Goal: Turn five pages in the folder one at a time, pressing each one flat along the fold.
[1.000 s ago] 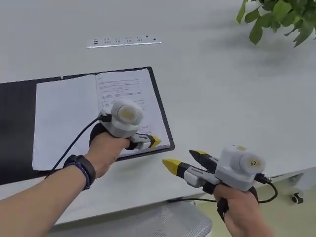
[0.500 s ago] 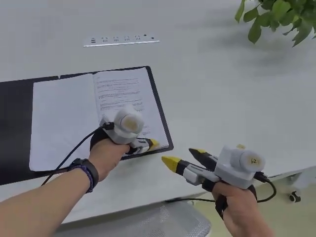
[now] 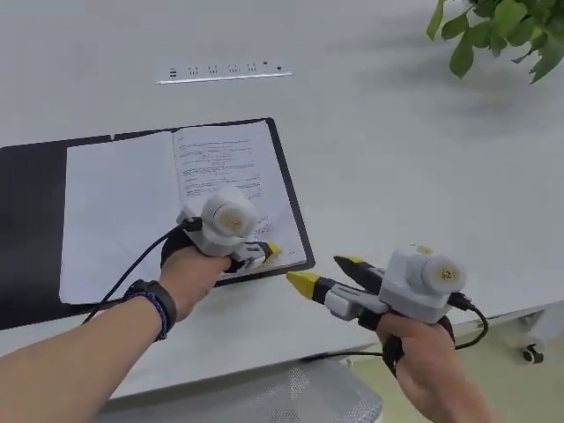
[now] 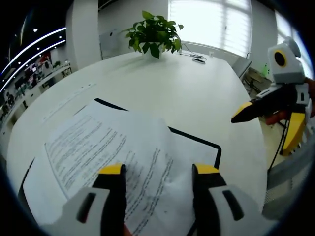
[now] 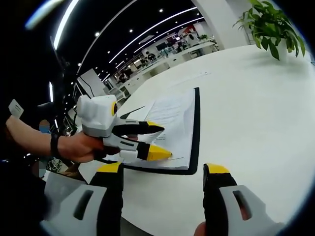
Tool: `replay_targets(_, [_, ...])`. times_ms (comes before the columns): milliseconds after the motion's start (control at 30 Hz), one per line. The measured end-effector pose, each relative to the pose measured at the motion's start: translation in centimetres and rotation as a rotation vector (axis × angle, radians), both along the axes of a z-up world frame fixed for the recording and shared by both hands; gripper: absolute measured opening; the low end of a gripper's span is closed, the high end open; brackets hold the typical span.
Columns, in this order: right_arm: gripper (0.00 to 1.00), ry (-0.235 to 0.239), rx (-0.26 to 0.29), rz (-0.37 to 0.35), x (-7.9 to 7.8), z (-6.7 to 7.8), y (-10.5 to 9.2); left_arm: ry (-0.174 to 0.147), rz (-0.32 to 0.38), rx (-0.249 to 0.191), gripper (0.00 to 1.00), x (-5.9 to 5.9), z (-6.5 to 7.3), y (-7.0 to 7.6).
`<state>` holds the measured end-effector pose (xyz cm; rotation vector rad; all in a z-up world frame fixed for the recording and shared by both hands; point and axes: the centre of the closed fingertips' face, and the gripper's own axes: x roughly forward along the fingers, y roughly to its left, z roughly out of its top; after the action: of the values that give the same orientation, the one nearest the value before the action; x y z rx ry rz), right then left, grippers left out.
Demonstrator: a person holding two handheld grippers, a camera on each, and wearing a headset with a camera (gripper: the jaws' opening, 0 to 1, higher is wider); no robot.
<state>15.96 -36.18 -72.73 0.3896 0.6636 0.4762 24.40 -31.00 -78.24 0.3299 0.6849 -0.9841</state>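
head view: nearest, just off the folder's [image 3: 26,220] near right corner, the right tongs [image 3: 323,271] stand open and empty. over the last second they have edged a little closer to that corner. on the folder's right half, the left tongs [image 3: 267,252] have stayed at the near right corner of the printed page [image 3: 220,159], jaws apart, one yellow tip at the sheet's edge, nothing pinched. in the left gripper view the sheet bows up slightly between the jaws. so i judge a page turn is only being set up: corner not lifted, fold not yet pressed. the folder is a flat matte black cover, lying open on the pale, smooth counter [image 3: 397,159]. its paper is thin and white, blank on the left half. beyond the folder's far edge lies a slim white power strip [image 3: 225,72]. farther right stands a leafy green plant [image 3: 502,26].
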Motion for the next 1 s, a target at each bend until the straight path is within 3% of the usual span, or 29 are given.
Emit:
replay_targets(300, [0.62, -0.054, 0.042, 0.008, 5.0, 0.5, 0.5, 0.006, -0.005, -0.008, 0.53, 0.1, 0.1, 0.0])
replay_targets(700, [0.58, -0.062, 0.116, 0.053, 10.0, -0.1, 3.2, 0.010, -0.021, -0.015, 0.50, -0.1, 0.1, 0.3])
replay_targets(1000, [0.50, -0.048, 0.157, 0.072, 10.1, -0.4, 3.9, 0.041, -0.028, -0.026, 0.51, -0.5, 0.3, 1.0])
